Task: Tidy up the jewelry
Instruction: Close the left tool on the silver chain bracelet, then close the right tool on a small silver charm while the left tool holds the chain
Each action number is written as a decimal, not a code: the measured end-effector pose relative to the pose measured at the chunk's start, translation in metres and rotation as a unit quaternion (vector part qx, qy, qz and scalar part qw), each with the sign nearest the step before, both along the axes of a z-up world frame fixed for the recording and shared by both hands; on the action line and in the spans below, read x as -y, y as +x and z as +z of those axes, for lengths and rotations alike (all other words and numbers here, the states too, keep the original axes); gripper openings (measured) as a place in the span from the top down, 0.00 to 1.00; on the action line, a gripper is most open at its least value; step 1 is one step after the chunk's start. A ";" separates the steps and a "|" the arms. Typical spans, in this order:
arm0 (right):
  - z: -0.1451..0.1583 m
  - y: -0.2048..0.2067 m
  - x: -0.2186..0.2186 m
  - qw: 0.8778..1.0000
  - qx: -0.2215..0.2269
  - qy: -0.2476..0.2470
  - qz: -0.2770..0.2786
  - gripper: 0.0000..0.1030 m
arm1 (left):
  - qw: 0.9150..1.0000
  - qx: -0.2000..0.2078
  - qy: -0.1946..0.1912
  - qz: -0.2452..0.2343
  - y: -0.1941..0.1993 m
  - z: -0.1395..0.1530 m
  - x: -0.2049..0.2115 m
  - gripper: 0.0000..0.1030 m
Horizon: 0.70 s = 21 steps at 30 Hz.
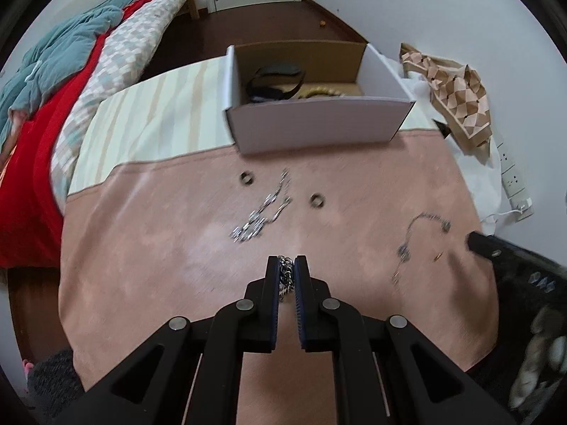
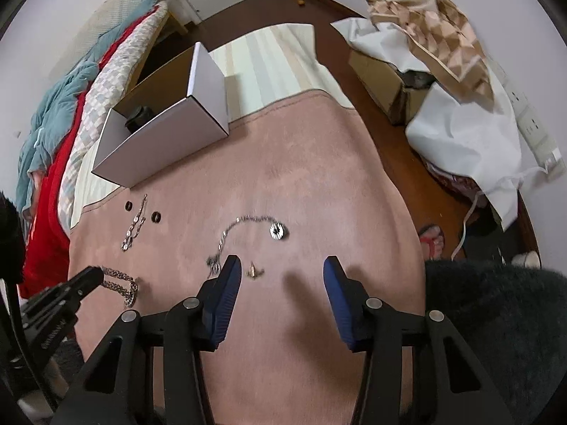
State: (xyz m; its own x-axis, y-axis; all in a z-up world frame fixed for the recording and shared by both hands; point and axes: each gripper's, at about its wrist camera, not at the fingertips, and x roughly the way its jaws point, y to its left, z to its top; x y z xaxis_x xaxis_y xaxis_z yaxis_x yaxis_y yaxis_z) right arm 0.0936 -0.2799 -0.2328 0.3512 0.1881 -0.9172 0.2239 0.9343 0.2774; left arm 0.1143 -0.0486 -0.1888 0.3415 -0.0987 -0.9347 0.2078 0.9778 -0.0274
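Left claw [image 1: 286,265] clamped on a chunky silver chain [image 1: 285,272], bottom centre of the left view. Only in the right view: chain [image 2: 120,281] trailing onto the pink blanket [image 2: 319,184], lower left; right claw [image 2: 280,265] spread apart. Box [image 1: 319,120] at top centre.

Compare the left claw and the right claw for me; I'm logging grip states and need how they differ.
The left claw is shut on the chunky silver chain; the right claw is open and holds nothing. The left claw has its chain trailing onto the pink mat; the right claw hovers near a small gold piece and the pendant necklace. Both have black arms with blue pads.
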 end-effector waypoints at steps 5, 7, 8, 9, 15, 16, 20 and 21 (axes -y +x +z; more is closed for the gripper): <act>-0.016 0.018 -0.016 0.999 0.011 -0.018 0.030 0.59 | 1.000 0.003 -0.003 -0.009 0.015 0.000 0.015 0.95; -0.020 0.023 -0.023 0.999 0.014 -0.032 0.039 0.64 | 1.000 0.003 -0.003 -0.010 0.019 -0.001 0.016 0.95; -0.022 0.024 -0.025 0.998 0.015 -0.038 0.042 0.65 | 1.000 0.003 -0.004 -0.009 0.019 -0.001 0.016 0.95; -0.026 0.027 -0.029 0.998 0.012 -0.042 0.048 0.74 | 1.000 0.002 -0.004 -0.008 0.020 -0.001 0.015 0.95; -0.022 0.030 -0.036 0.996 0.027 -0.061 0.054 0.90 | 1.000 0.003 -0.006 -0.002 0.022 0.003 0.010 0.95; -0.019 0.029 -0.036 0.996 0.031 -0.058 0.053 0.90 | 1.000 0.004 -0.008 -0.002 0.022 0.004 0.009 0.95; 0.013 0.024 -0.041 0.996 0.064 -0.036 0.059 0.91 | 1.000 0.015 -0.020 -0.001 0.022 0.021 0.005 0.95; 0.024 0.024 -0.042 0.995 0.075 -0.030 0.061 0.91 | 1.000 0.019 -0.024 0.000 0.022 0.026 0.004 0.95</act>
